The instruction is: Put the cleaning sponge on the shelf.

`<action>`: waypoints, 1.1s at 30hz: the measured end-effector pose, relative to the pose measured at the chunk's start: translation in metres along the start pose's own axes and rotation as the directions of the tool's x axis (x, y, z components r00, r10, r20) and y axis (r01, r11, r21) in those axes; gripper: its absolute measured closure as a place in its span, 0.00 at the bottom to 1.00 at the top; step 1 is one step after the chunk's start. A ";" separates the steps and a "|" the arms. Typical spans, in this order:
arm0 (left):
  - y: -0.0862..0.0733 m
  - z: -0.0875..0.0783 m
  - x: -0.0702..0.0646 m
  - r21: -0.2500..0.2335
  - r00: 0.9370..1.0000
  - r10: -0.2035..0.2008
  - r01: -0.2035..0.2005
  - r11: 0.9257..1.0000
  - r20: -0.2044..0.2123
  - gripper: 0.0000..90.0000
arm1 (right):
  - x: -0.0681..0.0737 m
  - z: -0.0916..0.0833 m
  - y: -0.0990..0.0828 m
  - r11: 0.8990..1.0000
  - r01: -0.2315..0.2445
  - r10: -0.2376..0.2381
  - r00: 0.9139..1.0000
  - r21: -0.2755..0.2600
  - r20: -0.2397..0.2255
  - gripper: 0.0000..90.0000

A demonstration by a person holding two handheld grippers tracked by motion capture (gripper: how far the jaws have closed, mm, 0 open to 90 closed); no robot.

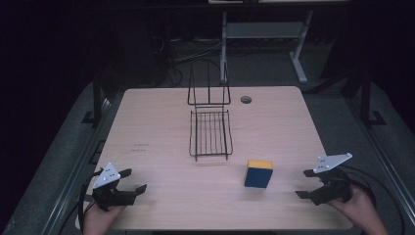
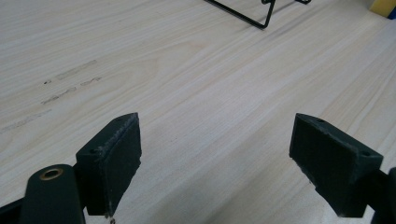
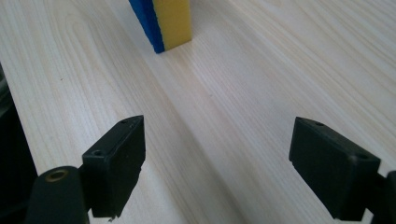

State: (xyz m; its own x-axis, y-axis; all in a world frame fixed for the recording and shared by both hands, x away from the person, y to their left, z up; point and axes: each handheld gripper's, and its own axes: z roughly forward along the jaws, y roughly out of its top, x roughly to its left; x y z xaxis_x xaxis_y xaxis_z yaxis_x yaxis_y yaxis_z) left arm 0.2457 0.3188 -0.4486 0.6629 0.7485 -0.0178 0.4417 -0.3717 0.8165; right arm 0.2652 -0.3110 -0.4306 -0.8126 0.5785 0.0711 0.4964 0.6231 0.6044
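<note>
At the table's (image 1: 147, 122) near edge, the left gripper (image 1: 133, 182) and the right gripper (image 1: 303, 184) rest low in a person's hands, each with jaws spread wide and nothing between them. Just beyond, between the two but nearer the right one, a blue-and-yellow block (image 1: 258, 173) stands on the wood, well apart from both. Farther back, at mid-table, sits a black wire rack (image 1: 210, 132), its back upright.
</note>
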 end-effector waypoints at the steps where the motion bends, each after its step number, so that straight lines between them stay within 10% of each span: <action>1: 0.000 0.000 0.000 -0.001 1.000 0.000 0.000 1.000 0.000 0.18 | 0.000 0.001 0.002 1.000 0.004 -0.004 1.000 0.002 -0.002 0.20; 33: 0.002 -0.001 -0.001 -0.007 1.000 0.009 -0.009 1.000 0.003 0.18 | 0.020 0.012 0.059 0.989 0.144 -0.141 0.987 0.042 -0.071 0.18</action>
State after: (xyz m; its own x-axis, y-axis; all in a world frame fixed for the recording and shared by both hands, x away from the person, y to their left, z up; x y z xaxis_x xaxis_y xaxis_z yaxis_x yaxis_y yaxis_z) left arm 0.2453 0.3177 -0.4469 0.6689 0.7433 -0.0125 0.4317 -0.3747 0.8205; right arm 0.2821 -0.2565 -0.4036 -0.8940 0.4461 0.0417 0.3867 0.7214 0.5745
